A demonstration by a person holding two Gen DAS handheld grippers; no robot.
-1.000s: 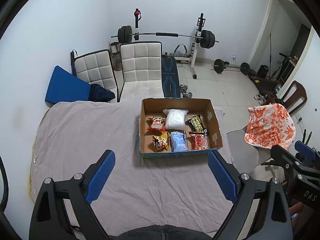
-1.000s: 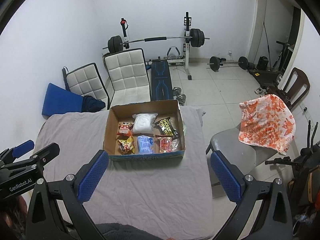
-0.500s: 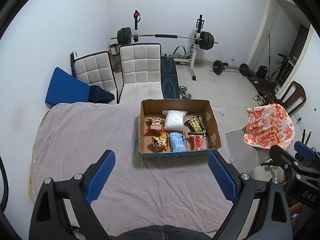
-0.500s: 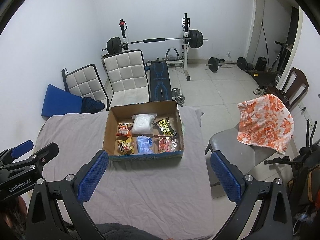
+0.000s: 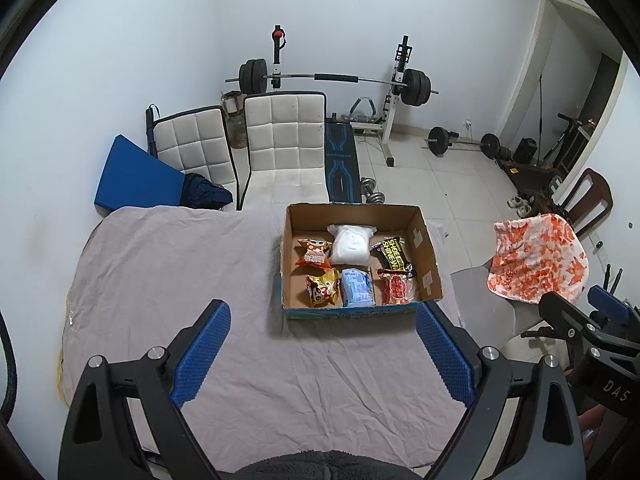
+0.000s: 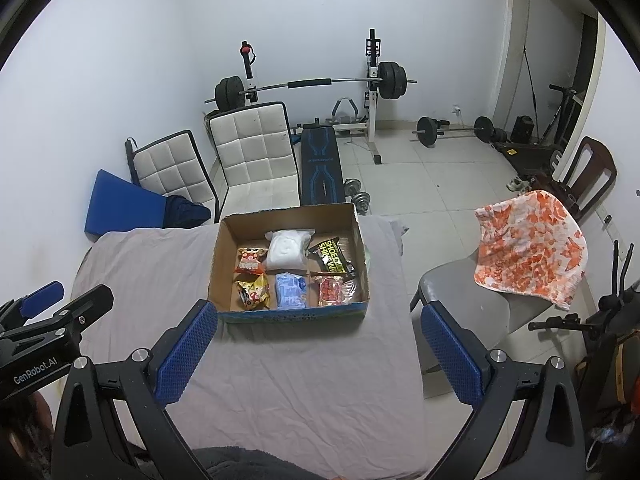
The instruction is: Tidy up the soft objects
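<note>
Left gripper (image 5: 322, 354): held high over the near part of the table, blue pads spread wide, nothing between them.
Right gripper (image 6: 318, 354): likewise raised near the table's front edge, fingers released and empty; seen also from the left wrist view at far right (image 5: 580, 328).
Table cloth (image 5: 168, 280): grey, wrinkled, bare of loose packets wherever visible.
Cardboard box (image 5: 430, 264): set on the far right part of the table, open top, well apart from both grippers.
Front row in box: yellow snack bag (image 5: 320, 290), blue packet (image 5: 357, 288), red packet (image 5: 396, 289), laid side by side along the near wall.
Back row in box: orange snack bag (image 5: 314, 252), white soft bundle (image 5: 352, 242), black packet (image 5: 394, 254).
Progress: judged close to finished or finished; six soft items lying in two tidy rows inside the box, none seen left outside.
Remaining: possibly nothing; at most a small straightening of the black packet, lying slightly askew.
Patterned towel (image 6: 530, 250): draped over a chair beside the table; unclear whether part of the task.
Beyond: white chairs (image 5: 286, 148) and barbell rack (image 5: 334, 80) against the far wall, untouched.
</note>
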